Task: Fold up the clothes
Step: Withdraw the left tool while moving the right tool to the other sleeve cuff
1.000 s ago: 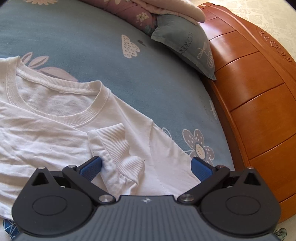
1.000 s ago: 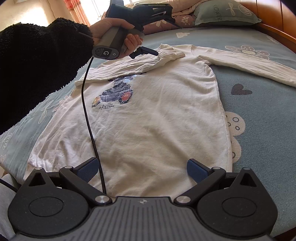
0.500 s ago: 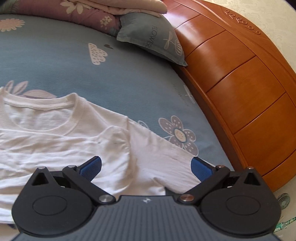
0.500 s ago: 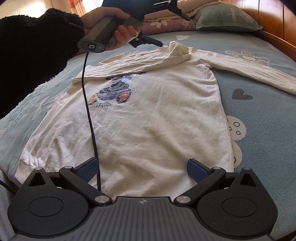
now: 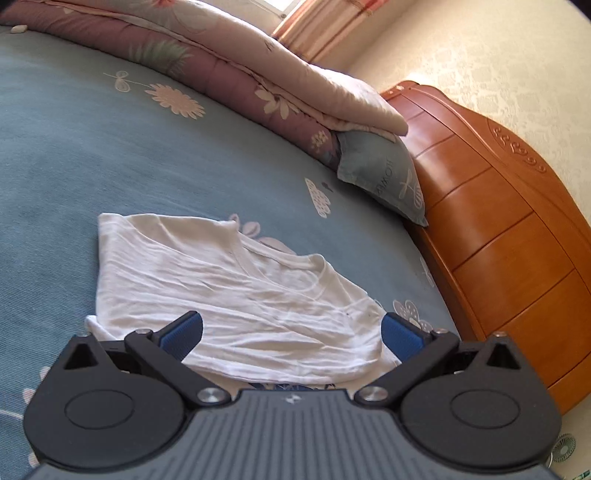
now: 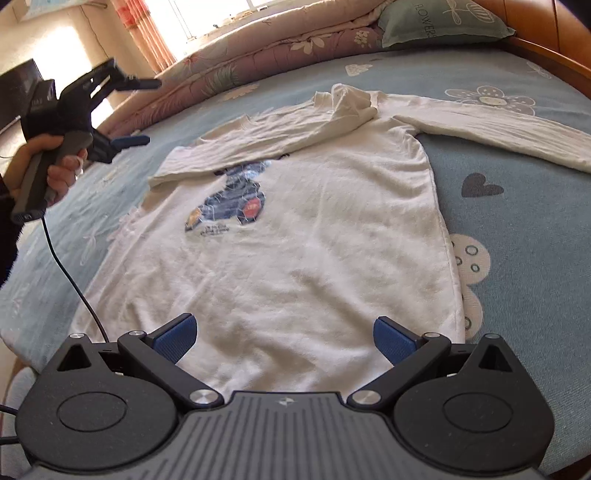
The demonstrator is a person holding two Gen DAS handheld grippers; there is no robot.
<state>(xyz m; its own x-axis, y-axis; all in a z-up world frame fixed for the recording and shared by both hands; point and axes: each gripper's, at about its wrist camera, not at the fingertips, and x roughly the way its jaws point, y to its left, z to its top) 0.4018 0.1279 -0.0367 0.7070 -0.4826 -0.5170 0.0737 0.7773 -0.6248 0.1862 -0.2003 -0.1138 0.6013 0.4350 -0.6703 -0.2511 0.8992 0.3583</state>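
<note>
Hovering with its blue pads spread wide and nothing between them, the right gripper hangs over the hem of the white shirt. That shirt lies flat on the blue bedsheet, printed side up, one long sleeve folded across the chest, the other sleeve stretched out over the sheet. Off to the side, a hand holds the left gripper up in the air, clear of the cloth, fingers apart and empty. Beyond the shirt, a folded quilt and a grey-green pillow sit against the wooden headboard.
</note>
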